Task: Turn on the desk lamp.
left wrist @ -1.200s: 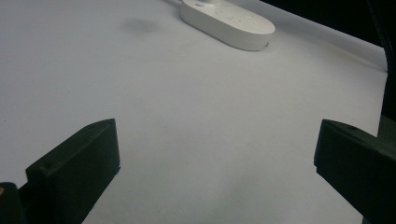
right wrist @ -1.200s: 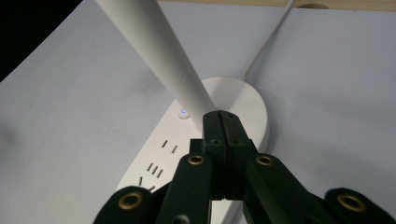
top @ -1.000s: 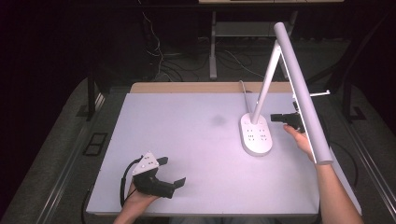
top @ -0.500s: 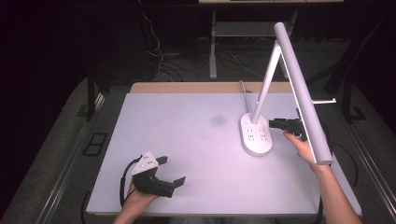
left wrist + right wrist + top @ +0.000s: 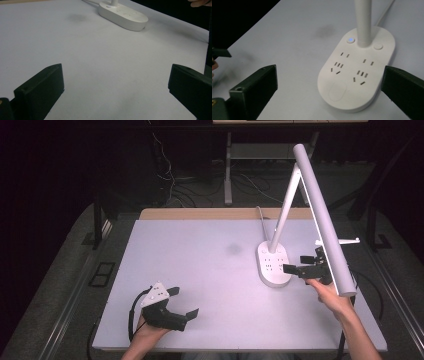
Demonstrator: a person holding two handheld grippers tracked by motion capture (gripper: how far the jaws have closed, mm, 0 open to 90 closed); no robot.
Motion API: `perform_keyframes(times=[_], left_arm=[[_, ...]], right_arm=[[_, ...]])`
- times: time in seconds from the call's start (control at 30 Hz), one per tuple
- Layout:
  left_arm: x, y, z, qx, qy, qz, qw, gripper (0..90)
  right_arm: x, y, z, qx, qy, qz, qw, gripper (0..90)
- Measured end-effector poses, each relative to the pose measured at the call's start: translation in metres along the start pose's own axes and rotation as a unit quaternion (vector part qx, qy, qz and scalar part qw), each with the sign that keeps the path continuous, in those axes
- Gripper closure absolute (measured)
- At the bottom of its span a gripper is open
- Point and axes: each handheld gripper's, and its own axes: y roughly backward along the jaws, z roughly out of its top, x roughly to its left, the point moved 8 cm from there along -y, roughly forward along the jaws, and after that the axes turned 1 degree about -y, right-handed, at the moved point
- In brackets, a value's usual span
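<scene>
White lamp base [image 5: 357, 72] sits right on the counter [image 5: 200, 270]; right gripper [image 5: 302, 265] hovers fingers-wide beside it, likely lining up; left gripper [image 5: 182, 302] idles near, open, empty.

A white desk lamp [image 5: 305, 205] is standing toward the far right of the white table [image 5: 200, 270], its long tube head slanting out over the oval base [image 5: 357, 72]. Socket slots are showing on that base, and a small blue-lit button [image 5: 350, 39] is glowing beside the stem.
</scene>
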Motion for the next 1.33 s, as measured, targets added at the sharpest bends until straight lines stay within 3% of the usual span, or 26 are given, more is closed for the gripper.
perform_keyframes(times=[0.3, 0.57, 0.9, 1.33], left_arm=[[-0.001, 0.0, 0.0, -0.001, 0.0, -0.001, 1.0, 0.0], [0.0, 0.0, 0.0, 0.002, -0.002, -0.001, 1.0, 0.0], [-0.001, -0.001, -0.001, 0.003, -0.001, -0.002, 1.0, 0.0], [0.0, -0.002, -0.001, 0.006, -0.001, -0.002, 1.0, 0.0]], right_arm=[[0.022, 0.007, -0.024, -0.016, 0.014, 0.028, 0.9994, 0.3], [0.028, 0.01, -0.043, -0.02, 0.015, 0.039, 0.9989, 0.3], [0.032, 0.01, -0.069, -0.025, 0.024, 0.039, 0.9986, 0.3], [0.04, 0.008, -0.093, -0.032, 0.056, 0.024, 0.9976, 0.4]])
